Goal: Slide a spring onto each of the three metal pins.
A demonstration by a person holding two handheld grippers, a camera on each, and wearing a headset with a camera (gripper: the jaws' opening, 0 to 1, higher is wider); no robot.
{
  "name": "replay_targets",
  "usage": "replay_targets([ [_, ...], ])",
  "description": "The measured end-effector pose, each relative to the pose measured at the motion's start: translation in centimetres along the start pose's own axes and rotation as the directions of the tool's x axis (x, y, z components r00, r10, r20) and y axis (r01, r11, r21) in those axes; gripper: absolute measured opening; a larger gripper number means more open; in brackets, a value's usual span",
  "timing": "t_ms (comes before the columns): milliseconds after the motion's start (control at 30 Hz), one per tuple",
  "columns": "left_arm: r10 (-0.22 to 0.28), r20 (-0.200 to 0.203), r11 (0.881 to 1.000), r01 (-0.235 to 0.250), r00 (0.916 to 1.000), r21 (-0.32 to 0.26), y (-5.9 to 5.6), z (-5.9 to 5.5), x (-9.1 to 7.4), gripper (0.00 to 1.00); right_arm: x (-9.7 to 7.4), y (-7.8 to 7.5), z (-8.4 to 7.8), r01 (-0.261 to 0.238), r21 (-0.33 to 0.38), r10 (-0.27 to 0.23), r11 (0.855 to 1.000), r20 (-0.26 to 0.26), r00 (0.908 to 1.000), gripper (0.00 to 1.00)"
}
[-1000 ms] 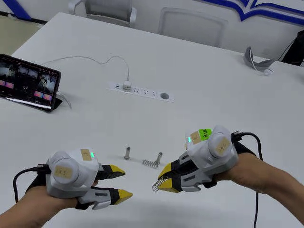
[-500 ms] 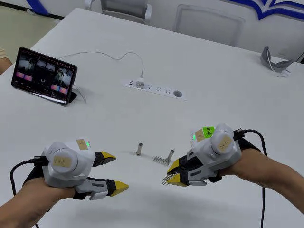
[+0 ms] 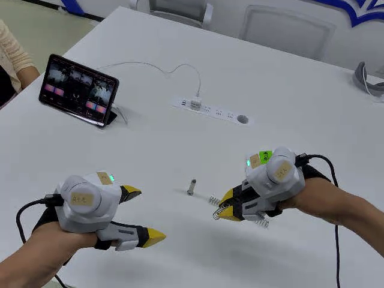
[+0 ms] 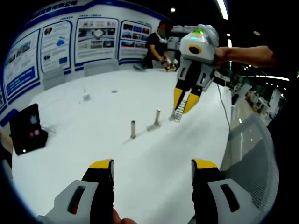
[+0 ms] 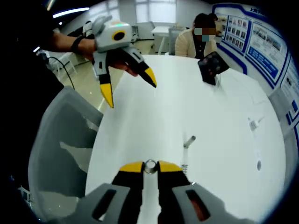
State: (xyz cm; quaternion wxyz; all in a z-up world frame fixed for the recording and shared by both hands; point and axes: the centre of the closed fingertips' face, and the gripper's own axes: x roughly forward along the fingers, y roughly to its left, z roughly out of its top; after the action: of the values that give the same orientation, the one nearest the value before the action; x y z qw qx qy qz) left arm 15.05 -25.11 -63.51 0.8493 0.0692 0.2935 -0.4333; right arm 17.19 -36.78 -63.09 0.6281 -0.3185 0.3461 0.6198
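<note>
Right tool (image 3: 227, 207) clamped on a spring (image 3: 219, 210), near the pins (image 4: 133, 129). Left tool (image 3: 144, 214) jaws apart, holding nothing. Two pins upright on the desk (image 3: 180, 150); second spring (image 4: 152, 127) lies beside one.

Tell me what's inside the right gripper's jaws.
A spring, pinched in the tips of the right gripper; one coiled end sticks out. The part between the jaws is covered.
</note>
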Motion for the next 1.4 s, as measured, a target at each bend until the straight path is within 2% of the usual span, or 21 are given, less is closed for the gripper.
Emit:
replay_targets([
  [367,0.026,-0.010,0.999,-0.026,0.9996,-0.028,0.6,-0.9,-0.5,0.72,0.8,-2.7,0.4,0.014,-0.008,-0.014,1.000,-0.017,0.9998,0.12],
  [1133,0.037,-0.019,0.996,-0.038,0.9991,-0.079,0.6,-2.1,-0.8,0.72,2.9,-8.0,2.7,0.035,-0.058,-0.037,0.998,-0.023,0.9991,0.12],
  [1400,0.039,-0.026,0.995,-0.041,0.9989,-0.094,0.5,-2.6,-1.0,0.72,3.6,-8.9,3.4,0.026,-0.067,-0.028,0.997,-0.024,0.9993,0.12],
])
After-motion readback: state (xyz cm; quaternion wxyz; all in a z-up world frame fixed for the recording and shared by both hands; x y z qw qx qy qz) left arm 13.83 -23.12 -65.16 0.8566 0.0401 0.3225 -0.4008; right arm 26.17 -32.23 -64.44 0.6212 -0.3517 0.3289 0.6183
